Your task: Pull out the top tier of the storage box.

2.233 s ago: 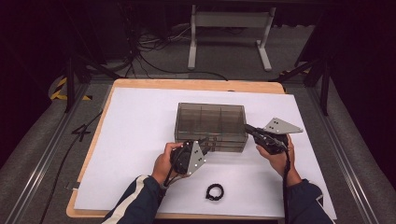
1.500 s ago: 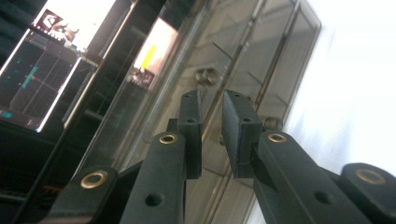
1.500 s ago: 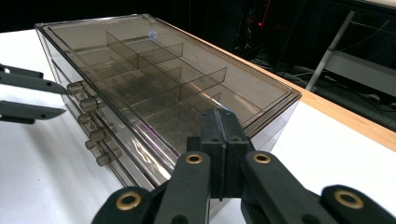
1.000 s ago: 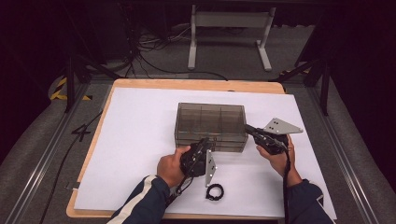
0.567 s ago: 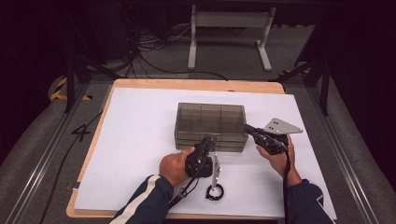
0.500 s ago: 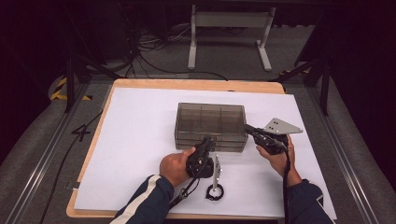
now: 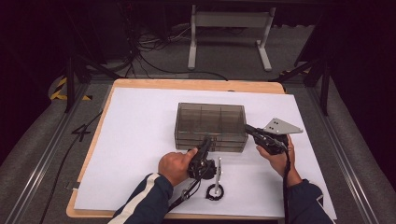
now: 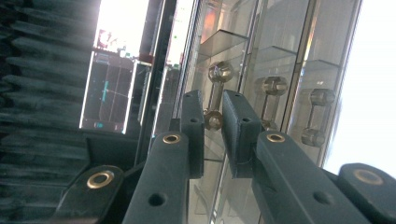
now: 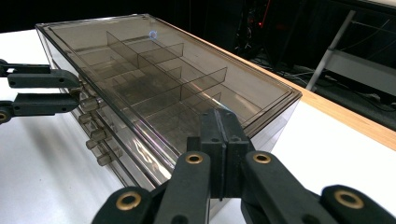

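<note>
A smoky see-through drawer box (image 7: 210,119) stands mid-table, with stacked drawers and knobbed handles on its front. My left gripper (image 7: 207,140) points at that front. In the left gripper view its jaws (image 8: 213,100) stand slightly apart, on either side of a drawer handle (image 8: 217,88). The right gripper view shows the same jaws (image 9: 77,91) apart at the top handle (image 9: 89,103). My right gripper (image 7: 247,127) is shut and empty, its tips (image 9: 225,114) at the box's near right top corner (image 9: 261,116).
A small black ring (image 7: 215,191) lies on the white sheet (image 7: 140,140) near the front edge, just below my left hand. The wooden table edge (image 7: 196,85) runs behind the box. Cables and a metal stand (image 7: 229,21) lie on the floor beyond.
My left gripper has rolled onto its side and moved right and forward, from the box's left front to a drawer handle. The right gripper and the box have stayed put.
</note>
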### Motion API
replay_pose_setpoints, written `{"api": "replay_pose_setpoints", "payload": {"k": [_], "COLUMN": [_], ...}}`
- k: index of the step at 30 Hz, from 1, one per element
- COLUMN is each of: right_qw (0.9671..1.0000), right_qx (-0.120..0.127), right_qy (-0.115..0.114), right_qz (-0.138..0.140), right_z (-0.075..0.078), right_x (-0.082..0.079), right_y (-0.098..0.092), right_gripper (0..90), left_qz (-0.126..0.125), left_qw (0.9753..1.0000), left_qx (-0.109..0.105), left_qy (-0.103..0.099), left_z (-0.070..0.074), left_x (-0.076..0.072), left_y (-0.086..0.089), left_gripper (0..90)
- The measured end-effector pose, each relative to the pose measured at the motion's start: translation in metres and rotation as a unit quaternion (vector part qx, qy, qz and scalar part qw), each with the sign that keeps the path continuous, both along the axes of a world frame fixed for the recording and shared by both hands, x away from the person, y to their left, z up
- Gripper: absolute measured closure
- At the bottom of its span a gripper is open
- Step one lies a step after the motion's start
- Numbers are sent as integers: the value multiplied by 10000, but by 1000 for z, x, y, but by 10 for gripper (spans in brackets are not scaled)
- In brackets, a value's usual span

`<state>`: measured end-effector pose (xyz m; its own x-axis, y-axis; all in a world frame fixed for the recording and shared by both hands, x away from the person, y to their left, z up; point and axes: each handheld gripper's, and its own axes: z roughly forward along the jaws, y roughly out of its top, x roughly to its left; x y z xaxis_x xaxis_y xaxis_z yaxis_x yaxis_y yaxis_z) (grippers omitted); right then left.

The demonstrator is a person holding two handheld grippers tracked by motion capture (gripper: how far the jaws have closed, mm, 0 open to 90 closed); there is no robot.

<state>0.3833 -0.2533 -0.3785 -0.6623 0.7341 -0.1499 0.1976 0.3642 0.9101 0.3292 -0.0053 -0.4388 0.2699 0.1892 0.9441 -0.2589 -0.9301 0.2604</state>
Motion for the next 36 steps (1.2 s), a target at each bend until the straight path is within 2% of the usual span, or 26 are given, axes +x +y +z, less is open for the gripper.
{"api": "replay_pose_setpoints", "payload": {"k": [9, 15, 20, 21, 22, 24, 25, 27, 29, 31, 32, 34, 36], "right_qw": [10000, 10000, 10000, 10000, 10000, 10000, 10000, 10000, 10000, 10000, 10000, 10000, 10000], "right_qx": [-28, -9, -16, -23, -28, -18, -1, -4, -38, -4, -2, -16, -29], "right_qy": [-14, 3, 8, 4, 3, 7, 16, 19, 0, 19, 19, 10, 0], "right_qz": [4, 13, 15, 14, 12, 17, 23, 20, 24, 36, 37, 33, 26], "right_z": [0, 0, 0, 0, 0, 0, 0, 0, 1, 1, 1, 1, 0], "right_x": [0, -1, -1, -1, -1, -2, -1, -2, -2, -1, -1, -1, -2], "right_y": [0, 0, 0, 0, 0, 0, 0, 0, 0, 0, 0, 0, 0], "right_gripper": [900, 900, 900, 900, 900, 900, 900, 900, 900, 900, 900, 900, 900], "left_qz": [-53, -120, -143, -183, -224, -177, -187, -217, -195, -188, -175, -168, -137], "left_qw": [9997, 9998, 9994, 9995, 9992, 9992, 9993, 9990, 9994, 9996, 9998, 9999, 9998], "left_qx": [-125, -123, -181, -208, -222, -110, -84, -181, -190, -143, -61, 18, 146], "left_qy": [185, 142, 241, 154, 226, 355, 314, 334, 211, 170, 28, 34, -97], "left_z": [2, 2, 4, 4, 6, 5, 3, 3, 3, 3, 3, 2, 0], "left_x": [-3, -7, -10, -12, -14, -14, -13, -13, -13, -13, -12, -11, -9], "left_y": [3, 5, 8, 8, 9, 9, 9, 10, 10, 8, 6, 3, -2], "left_gripper": [793, 792, 792, 817, 900, 900, 900, 900, 882, 845, 826, 822, 818]}}
